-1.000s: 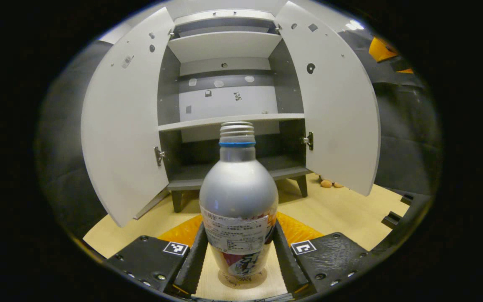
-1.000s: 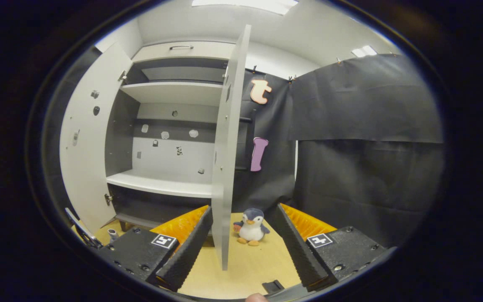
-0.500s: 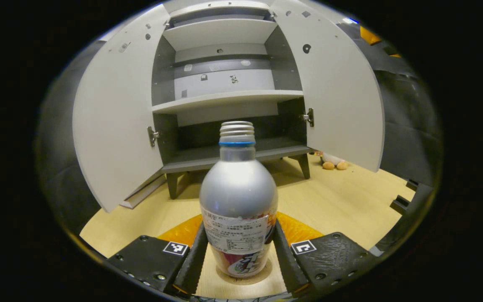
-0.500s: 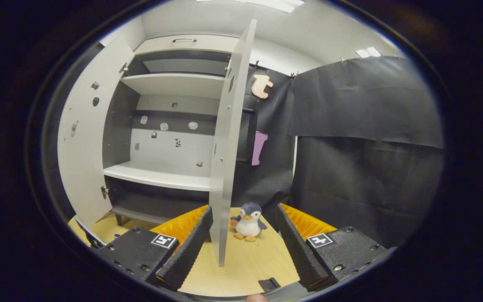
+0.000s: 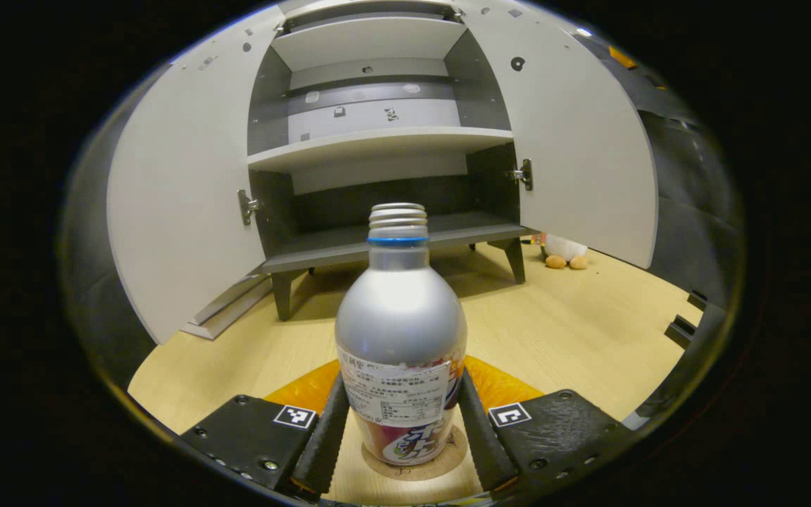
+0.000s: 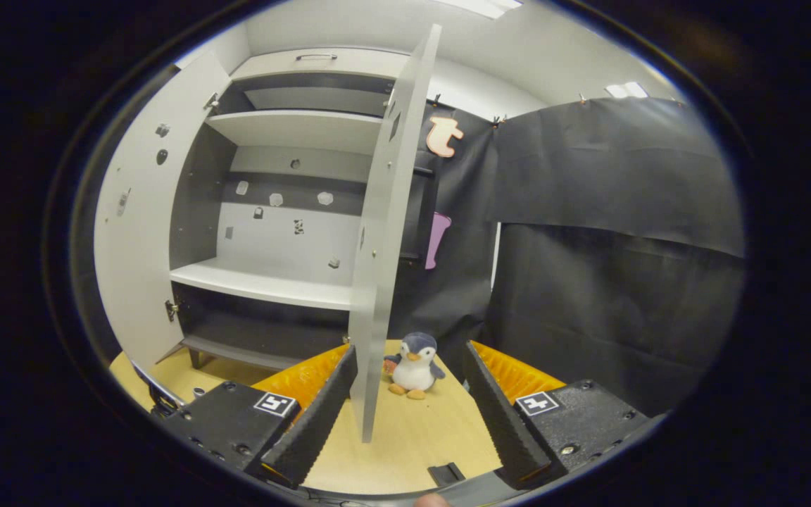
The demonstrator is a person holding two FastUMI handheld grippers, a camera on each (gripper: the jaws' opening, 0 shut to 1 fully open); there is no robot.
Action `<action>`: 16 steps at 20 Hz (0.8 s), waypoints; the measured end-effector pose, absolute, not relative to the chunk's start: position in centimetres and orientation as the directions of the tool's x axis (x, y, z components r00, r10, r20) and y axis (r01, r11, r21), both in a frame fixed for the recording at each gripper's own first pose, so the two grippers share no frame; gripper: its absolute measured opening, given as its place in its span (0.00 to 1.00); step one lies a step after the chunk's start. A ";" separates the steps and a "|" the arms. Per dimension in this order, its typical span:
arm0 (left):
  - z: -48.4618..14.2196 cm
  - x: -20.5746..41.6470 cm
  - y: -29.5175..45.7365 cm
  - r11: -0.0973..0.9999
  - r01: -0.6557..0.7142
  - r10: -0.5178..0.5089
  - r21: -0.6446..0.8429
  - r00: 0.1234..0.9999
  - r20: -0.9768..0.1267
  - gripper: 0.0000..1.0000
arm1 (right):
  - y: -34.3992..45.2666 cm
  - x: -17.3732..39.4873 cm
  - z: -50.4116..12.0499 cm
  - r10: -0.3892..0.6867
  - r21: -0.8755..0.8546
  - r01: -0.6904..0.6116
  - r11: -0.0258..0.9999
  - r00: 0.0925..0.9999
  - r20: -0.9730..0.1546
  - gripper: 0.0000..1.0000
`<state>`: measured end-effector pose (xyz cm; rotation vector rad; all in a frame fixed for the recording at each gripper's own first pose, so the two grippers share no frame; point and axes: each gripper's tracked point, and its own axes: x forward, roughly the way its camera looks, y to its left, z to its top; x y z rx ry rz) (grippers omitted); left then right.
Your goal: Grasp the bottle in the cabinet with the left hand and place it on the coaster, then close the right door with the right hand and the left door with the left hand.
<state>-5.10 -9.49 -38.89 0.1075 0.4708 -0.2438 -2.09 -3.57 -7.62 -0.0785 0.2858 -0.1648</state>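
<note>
The left gripper (image 5: pixel 401 422) clamped the bottle (image 5: pixel 400 338) over the coaster (image 5: pixel 416 461); it should lower straight, while the right gripper (image 6: pixel 405 401) was wide open, empty.

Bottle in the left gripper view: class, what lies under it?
Under the bottle a round coaster lies on the table; its rim shows around the base. Its middle is covered, so contact cannot be confirmed.

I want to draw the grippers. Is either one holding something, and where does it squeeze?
The left gripper holds the silver bottle, squeezing its lower body at the label, over the coaster. The right gripper is open and holds nothing.
</note>
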 end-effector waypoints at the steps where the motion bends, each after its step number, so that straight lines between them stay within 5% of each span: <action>1: -39.1 -5.3 -9.4 0.965 0.259 -0.210 0.043 0.860 -0.464 0.70 | -3.7 -2.1 -7.7 -0.176 -0.100 0.154 0.983 0.944 -0.278 0.99; 16: -40.5 -7.2 -7.3 0.971 0.228 -0.157 0.072 0.837 -0.525 0.86 | -5.6 -2.1 -8.9 -0.194 -0.073 0.180 0.981 0.936 -0.292 0.98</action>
